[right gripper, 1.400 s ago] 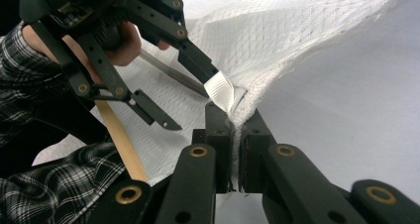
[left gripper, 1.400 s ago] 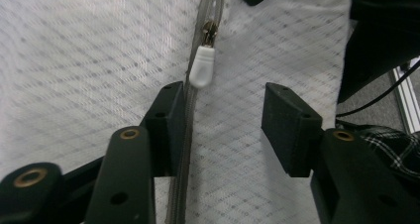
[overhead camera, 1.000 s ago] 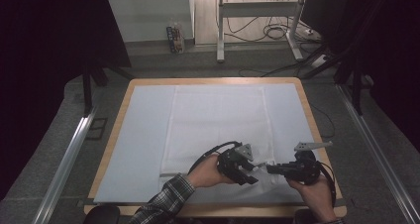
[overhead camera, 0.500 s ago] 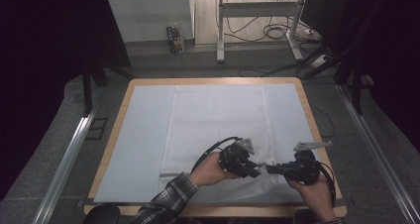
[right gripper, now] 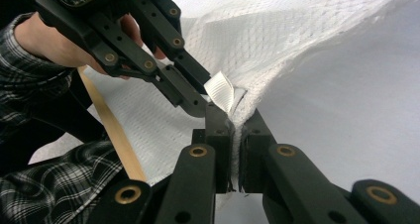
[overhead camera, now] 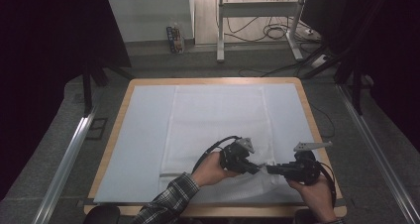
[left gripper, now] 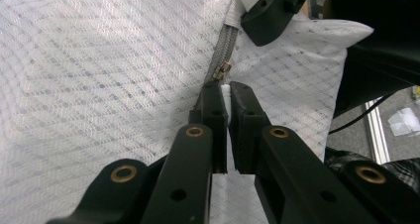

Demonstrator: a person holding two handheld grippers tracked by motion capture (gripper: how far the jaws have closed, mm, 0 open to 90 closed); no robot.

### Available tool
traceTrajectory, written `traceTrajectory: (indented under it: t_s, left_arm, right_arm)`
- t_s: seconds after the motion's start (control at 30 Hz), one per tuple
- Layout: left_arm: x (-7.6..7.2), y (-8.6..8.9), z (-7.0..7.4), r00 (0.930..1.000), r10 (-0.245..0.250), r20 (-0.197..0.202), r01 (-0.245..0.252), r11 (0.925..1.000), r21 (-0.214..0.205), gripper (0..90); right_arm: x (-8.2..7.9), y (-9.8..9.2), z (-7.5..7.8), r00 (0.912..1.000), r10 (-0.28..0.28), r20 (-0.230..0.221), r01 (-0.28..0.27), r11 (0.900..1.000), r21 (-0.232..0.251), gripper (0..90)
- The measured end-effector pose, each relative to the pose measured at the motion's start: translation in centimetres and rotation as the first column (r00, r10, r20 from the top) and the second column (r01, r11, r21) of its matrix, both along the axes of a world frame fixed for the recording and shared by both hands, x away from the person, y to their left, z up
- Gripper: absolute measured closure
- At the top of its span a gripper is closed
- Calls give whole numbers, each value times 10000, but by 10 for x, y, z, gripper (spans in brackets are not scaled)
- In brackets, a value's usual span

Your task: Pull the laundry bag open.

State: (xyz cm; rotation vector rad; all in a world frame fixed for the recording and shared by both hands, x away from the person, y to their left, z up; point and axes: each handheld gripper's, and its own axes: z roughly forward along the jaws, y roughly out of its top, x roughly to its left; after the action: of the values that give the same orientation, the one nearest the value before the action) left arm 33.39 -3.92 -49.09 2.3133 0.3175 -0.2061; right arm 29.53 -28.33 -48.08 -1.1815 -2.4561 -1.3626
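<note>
Lying flat: white mesh fabric bag (overhead camera: 218,127), a long rectangle in the centre of the high view, long axis running from the lower edge of the frame toward the top.
Zipper: grey metal zipper (left gripper: 224,48) with a small slider, running up the middle of the left gripper view toward the upper centre; near its end the mesh is lifted off the surface.
Left gripper: left black two-jaw gripper (overhead camera: 252,167), lower centre of the high view, pointing right; jaws pressed together on a thin white edge of the bag just below the slider.
Right gripper: right black two-jaw gripper (overhead camera: 270,169), lower right of the high view, pointing left, tip to tip with the other; jaws closed on a bunched fold of mesh beside a white ribbon tab (right gripper: 220,91).
Hands: left hand (overhead camera: 210,169) with a plaid sleeve (overhead camera: 166,201); right hand (overhead camera: 317,196).
Surface: wooden-rimmed table (overhead camera: 116,122) under a pale blue sheet (overhead camera: 143,130).
Room: grey floor, white metal frame (overhead camera: 257,8) and black cables (overhead camera: 277,33) at the top, metal rails (overhead camera: 67,162) at both sides.
</note>
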Motion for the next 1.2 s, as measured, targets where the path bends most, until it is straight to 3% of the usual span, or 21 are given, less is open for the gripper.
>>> traceTrajectory:
  t_s: [0.3, 0.53, 0.63, 1.2]
  left_arm:
    - [0, 4, -2, 9998, -202, 75, 201, 9997, 126, 871]
    - [3, 12, -4, 9999, -122, -24, 122, 9999, -29, 872]
    - [2, 11, -4, 9999, -134, 102, 133, 9999, 51, 871]
    - [3, 23, -9, 9996, -270, -44, 271, 9994, 236, 871]
  right_arm:
    - [-1, 4, 0, 9999, -100, -117, 95, 9990, -429, 850]
    - [-1, -3, 1, 9993, -316, -183, 313, 9994, -122, 851]
    - [-2, -2, 1, 9994, -300, -156, 297, 9994, -201, 851]
    - [-3, -1, 0, 9994, -331, -138, 326, 9988, -361, 851]
